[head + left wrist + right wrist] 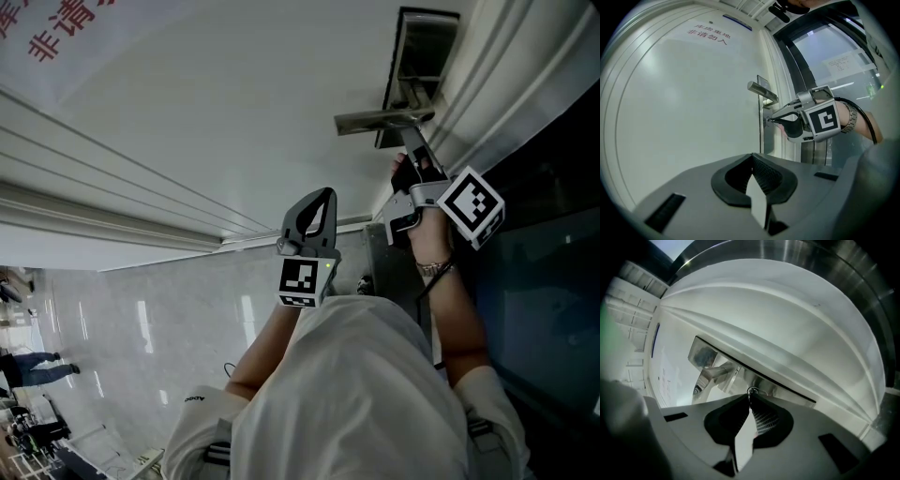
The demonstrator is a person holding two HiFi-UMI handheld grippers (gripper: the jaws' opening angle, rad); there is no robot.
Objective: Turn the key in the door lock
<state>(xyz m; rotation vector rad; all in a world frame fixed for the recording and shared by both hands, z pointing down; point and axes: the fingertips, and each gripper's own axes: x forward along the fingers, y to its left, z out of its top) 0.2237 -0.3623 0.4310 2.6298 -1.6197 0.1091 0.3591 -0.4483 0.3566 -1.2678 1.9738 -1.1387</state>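
Note:
The white door [216,112] carries a metal lever handle [382,120] on a steel lock plate [417,56]. My right gripper [410,152] points at the plate just below the handle. In the right gripper view its jaws are shut on the small key [752,391] in the lock, with the handle [715,373] to the left. The left gripper view shows that gripper [769,120] from the side, its tips at the key under the handle [761,91]. My left gripper [315,202] hangs apart, left of the lock, shut on nothing [752,159].
A dark glass panel [544,281] and the door frame [511,75] stand to the right of the door. Red characters [66,28] are printed on the door at upper left. The glossy floor [122,328] lies below, with people standing far off at the left edge.

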